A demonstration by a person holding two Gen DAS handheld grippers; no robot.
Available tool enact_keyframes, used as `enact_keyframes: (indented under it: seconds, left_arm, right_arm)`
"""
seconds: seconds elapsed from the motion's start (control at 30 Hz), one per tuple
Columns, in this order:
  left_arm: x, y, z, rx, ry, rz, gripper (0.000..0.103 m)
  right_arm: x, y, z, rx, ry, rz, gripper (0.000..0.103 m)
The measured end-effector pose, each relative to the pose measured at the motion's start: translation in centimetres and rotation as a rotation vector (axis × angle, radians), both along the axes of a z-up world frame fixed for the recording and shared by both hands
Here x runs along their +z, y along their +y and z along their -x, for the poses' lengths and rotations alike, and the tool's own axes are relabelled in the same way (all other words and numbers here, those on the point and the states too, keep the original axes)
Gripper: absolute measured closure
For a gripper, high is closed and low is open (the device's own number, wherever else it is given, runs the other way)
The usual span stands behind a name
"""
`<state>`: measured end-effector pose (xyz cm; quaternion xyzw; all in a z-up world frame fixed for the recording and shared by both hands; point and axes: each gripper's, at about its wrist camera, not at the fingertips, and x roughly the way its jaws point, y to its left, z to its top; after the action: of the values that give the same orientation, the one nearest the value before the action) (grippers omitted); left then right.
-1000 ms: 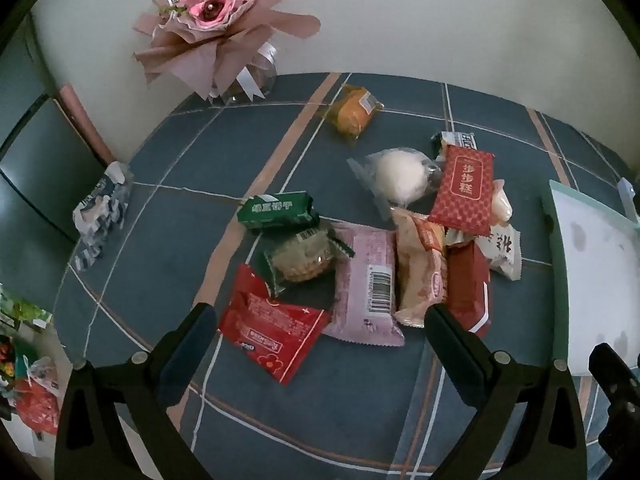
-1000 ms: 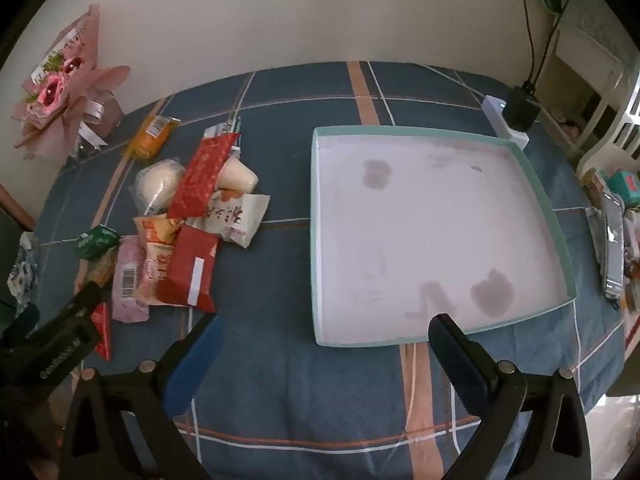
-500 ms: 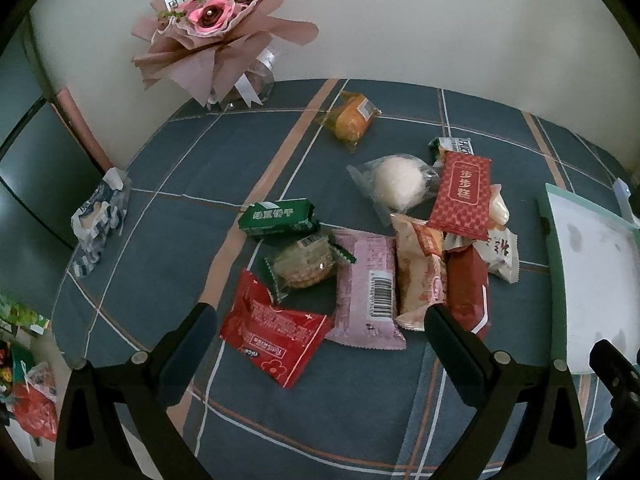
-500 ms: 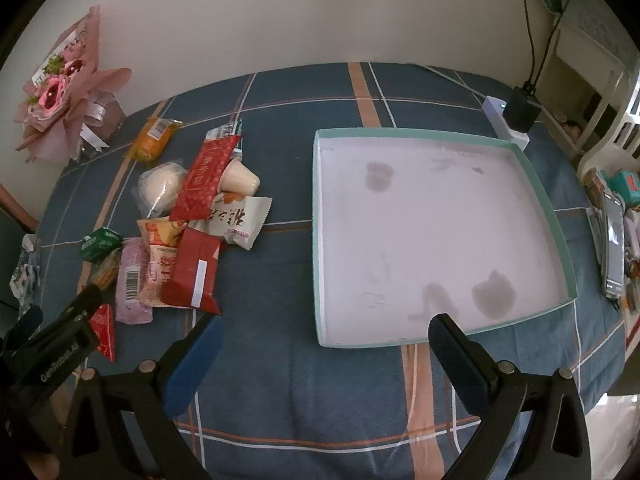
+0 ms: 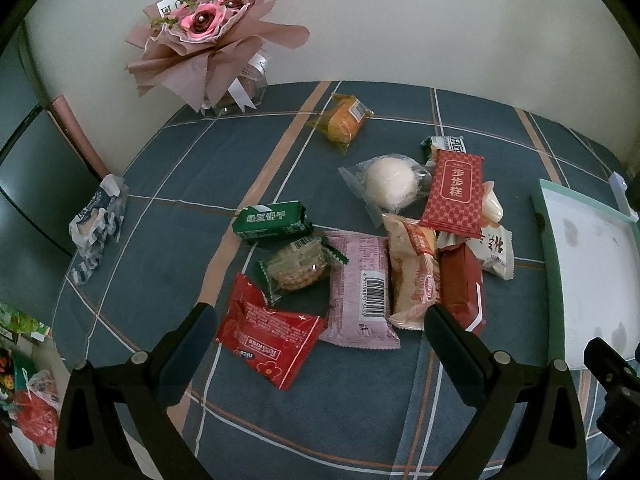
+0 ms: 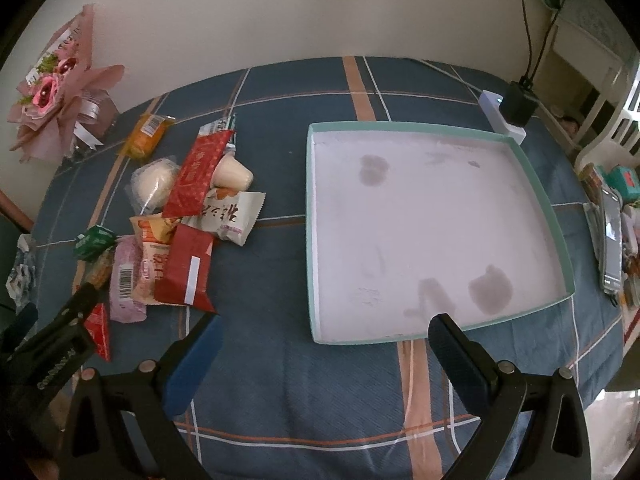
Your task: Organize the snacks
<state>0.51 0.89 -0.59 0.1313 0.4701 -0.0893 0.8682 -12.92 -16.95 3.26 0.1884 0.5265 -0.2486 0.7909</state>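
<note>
A pile of wrapped snacks lies on the blue plaid table: a red packet (image 5: 269, 342), a pink barcode packet (image 5: 359, 288), a round biscuit (image 5: 296, 269), a green packet (image 5: 273, 219), a white bun (image 5: 390, 182), a tall red packet (image 5: 455, 192) and an orange cake (image 5: 345, 121). My left gripper (image 5: 318, 334) is open and empty, just above the red and pink packets. A white tray with a teal rim (image 6: 310, 216) stands empty to the right. My right gripper (image 6: 324, 346) is open and empty at the tray's near edge.
A pink flower bouquet (image 5: 208, 36) stands at the back left by the wall. A crumpled blue-white wrapper (image 5: 96, 224) lies at the table's left edge. A white charger block with a black plug (image 6: 506, 114) sits behind the tray. A phone and small items (image 6: 610, 240) lie at the right.
My left gripper has drawn nearer to the snack pile, which now looms larger. My right gripper has barely moved. Both stay open.
</note>
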Motion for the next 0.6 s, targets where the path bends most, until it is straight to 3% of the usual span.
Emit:
enact_keyframes:
  seconds: [0.6]
  left_arm:
    - [-0.10, -0.64, 0.29, -0.026, -0.008, -0.014, 0.000]
  right_arm:
    - [-0.19, 0.01, -0.03, -0.002, 0.011, 0.003, 0.000]
